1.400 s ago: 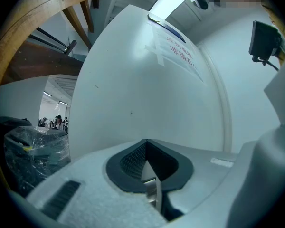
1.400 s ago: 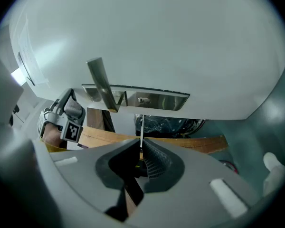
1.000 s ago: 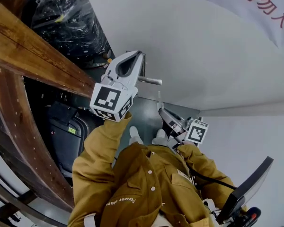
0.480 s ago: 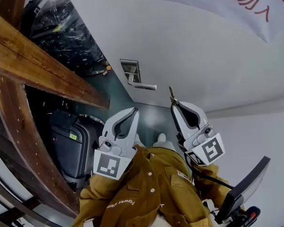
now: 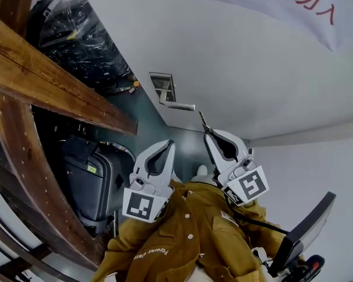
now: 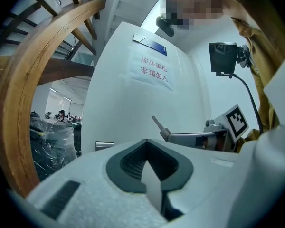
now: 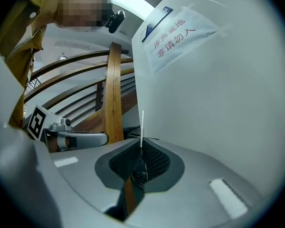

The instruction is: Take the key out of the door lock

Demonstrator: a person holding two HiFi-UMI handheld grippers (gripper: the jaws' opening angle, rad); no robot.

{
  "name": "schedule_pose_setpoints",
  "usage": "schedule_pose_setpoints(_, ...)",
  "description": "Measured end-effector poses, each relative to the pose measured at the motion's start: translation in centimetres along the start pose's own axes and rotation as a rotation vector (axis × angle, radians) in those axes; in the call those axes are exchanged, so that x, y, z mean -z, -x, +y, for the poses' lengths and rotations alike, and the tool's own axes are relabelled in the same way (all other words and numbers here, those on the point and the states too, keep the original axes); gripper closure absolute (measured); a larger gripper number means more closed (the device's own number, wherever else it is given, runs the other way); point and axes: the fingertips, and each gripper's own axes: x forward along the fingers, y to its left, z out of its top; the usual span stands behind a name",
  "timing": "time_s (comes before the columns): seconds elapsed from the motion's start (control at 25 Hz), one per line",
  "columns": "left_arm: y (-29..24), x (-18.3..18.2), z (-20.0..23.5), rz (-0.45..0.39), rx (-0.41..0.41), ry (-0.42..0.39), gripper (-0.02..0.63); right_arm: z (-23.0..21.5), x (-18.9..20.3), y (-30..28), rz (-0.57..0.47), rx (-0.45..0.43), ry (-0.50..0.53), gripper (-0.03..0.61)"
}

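Observation:
My right gripper [image 5: 209,136] is shut on the key [image 5: 203,122], whose thin blade sticks out past the fingertips, clear of the door. From the right gripper view the key [image 7: 142,126] stands upright between the dark pads of that gripper [image 7: 139,152]. The lock plate [image 5: 162,87] with its lever handle [image 5: 180,106] sits on the white door above and left of the key. My left gripper [image 5: 167,145] hangs beside the right one, shut and holding nothing. In the left gripper view its pads [image 6: 133,163] meet, and the right gripper [image 6: 170,135] with the key [image 6: 157,124] shows beyond.
A curved wooden rail [image 5: 23,157] and a beam [image 5: 53,93] run along the left. Behind them are a plastic-wrapped black bundle [image 5: 82,46] and a dark case [image 5: 88,184]. A paper sign with red characters [image 5: 306,7] hangs on the door. A dark screen [image 5: 306,231] stands at lower right.
The left gripper has dropped from the door handle down to beside the right one. The right gripper with the key has come away from the door and shifted slightly left.

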Motion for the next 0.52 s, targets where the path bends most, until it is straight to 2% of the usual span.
schedule_pose_setpoints(0.16,-0.1,0.2,-0.3,0.005,0.008,0.006,0.612,-0.5,0.0,0.2,0.001,0.013,-0.008,0.551)
schedule_pose_setpoints(0.52,0.0,0.6,-1.2,0.010,0.019,0.003,0.612,1.2,0.5,-1.1,0.008,-0.047,-0.031,0.551)
